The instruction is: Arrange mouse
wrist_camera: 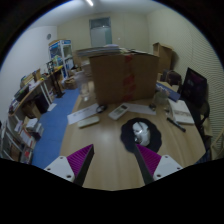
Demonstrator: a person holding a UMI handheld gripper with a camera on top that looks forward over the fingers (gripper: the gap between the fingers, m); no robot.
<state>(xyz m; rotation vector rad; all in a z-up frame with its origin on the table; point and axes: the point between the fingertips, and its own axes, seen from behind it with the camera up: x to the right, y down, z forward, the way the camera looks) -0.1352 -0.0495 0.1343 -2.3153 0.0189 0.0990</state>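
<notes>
One mouse (140,131) lay on counter (105,150), just beyond hand-held gripper (114,160); fingers spread, empty, seemingly lined up for pickup.

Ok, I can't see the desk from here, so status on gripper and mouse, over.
Gripper open, jaws empty. Mouse on table just ahead of the fingers, untouched. Path clear; keyboards and cardboard box lie beyond.

Gripper (112,160) hovers over the table (110,150), fingers apart, nothing between the pads (150,160). Mouse (140,131) sits just ahead, slightly right of the right finger. Keyboard (90,121) lies ahead to the left. Beyond them stands a big cardboard box (122,78), a monitor (194,88) far right.
</notes>
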